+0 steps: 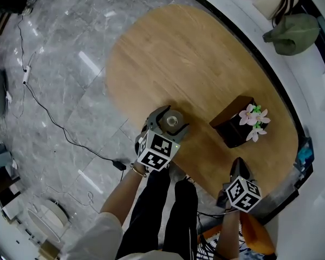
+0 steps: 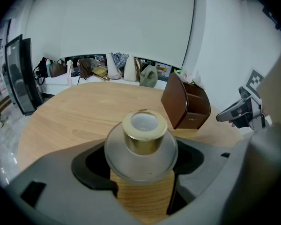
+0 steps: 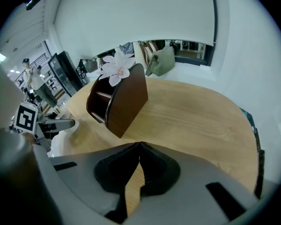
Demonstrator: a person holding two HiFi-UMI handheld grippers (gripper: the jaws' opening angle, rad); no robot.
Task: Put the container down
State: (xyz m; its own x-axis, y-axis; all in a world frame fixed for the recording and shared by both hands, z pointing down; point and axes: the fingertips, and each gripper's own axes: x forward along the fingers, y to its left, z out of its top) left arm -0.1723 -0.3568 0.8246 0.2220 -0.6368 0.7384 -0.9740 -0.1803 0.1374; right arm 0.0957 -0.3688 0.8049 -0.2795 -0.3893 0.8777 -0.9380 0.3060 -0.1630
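A: Where is the container (image 2: 141,146)?
B: Clamped in the left hand-held gripper (image 1: 170,121), over the near edge of the tabletop (image 1: 184,64); whether it touches the wood cannot be told.
A: And the right hand-held gripper (image 3: 139,145)?
B: Jaws together, empty, near the brown box (image 1: 232,128) with flowers (image 1: 254,121).

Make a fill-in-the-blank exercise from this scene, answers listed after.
The left gripper grips a frosted container with a ____ neck.
The right gripper has its fingers shut on ____.
White flowers sit in the ____ box.
The table is made of ____.
Answers: gold, nothing, brown, wood.
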